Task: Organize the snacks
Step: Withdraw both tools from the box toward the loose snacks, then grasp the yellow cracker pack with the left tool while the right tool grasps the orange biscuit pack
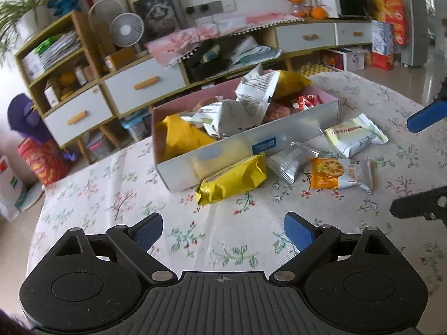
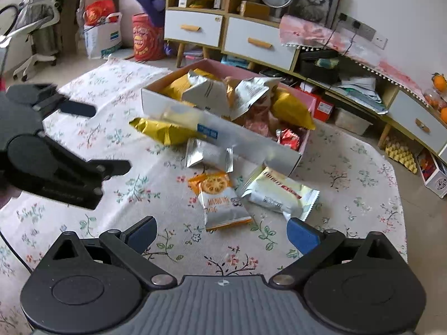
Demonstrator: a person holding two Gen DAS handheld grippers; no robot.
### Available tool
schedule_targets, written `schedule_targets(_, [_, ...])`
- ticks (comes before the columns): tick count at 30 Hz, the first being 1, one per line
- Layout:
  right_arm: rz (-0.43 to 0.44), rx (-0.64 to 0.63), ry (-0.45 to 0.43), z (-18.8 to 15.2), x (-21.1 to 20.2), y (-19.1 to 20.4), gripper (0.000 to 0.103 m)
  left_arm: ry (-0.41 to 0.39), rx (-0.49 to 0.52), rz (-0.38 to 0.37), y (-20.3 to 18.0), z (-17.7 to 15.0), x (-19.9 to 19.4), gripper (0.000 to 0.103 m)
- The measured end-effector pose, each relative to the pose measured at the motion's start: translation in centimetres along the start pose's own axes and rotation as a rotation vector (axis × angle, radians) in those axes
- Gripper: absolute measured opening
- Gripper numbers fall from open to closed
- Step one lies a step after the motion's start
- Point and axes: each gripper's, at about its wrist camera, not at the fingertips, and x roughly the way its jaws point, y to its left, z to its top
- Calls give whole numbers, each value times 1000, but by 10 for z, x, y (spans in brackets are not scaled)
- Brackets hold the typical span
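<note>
A pink and white box (image 1: 279, 136) (image 2: 251, 142) stands on the flowered table, holding several snack packets. In front of it lie a yellow packet (image 1: 232, 180) (image 2: 164, 132), a silver packet (image 1: 290, 162) (image 2: 209, 153), an orange and white cracker packet (image 1: 340, 174) (image 2: 220, 198) and a white and green packet (image 1: 356, 135) (image 2: 279, 192). My left gripper (image 1: 223, 233) is open and empty, a short way before the yellow packet; it also shows in the right wrist view (image 2: 92, 136). My right gripper (image 2: 222, 236) is open and empty, just before the cracker packet; it also shows in the left wrist view (image 1: 413, 164).
The table's flowered cloth (image 1: 125, 195) (image 2: 349, 184) ends at the far and side edges. Behind stand a low cabinet with drawers (image 1: 145, 83) (image 2: 259, 42), a fan (image 1: 125, 29), shelves, bags and boxes on the floor.
</note>
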Motion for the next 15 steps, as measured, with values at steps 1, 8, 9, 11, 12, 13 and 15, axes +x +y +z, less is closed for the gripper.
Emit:
schedule_targets(1, [6,-6,1,0,1,1,84,-3,9,-7,0,0,3,95])
schedule_targets(8, [54,-38,-7,4,9,4,84,1,91,-50,1,8,20,95])
schedule_targets(9, [59,-40,-6,5,11,4,84,2,96,-56,2,9,23,95])
schedule_targets(11, [72,-40,-1,7,16,3,84,1,107,-76,2,14,27,95])
schedule_targets(12, [78,-40,0,8,19,2,84,0,115,-85,2,16,29,95])
schedule_targets(13, [87,-40,3,9,22,2,84,-1,124,-90,2,18,32,95])
schedule_targets(15, [97,-35,10,11,29,1,84,-3,145,-103,1,21,38,94])
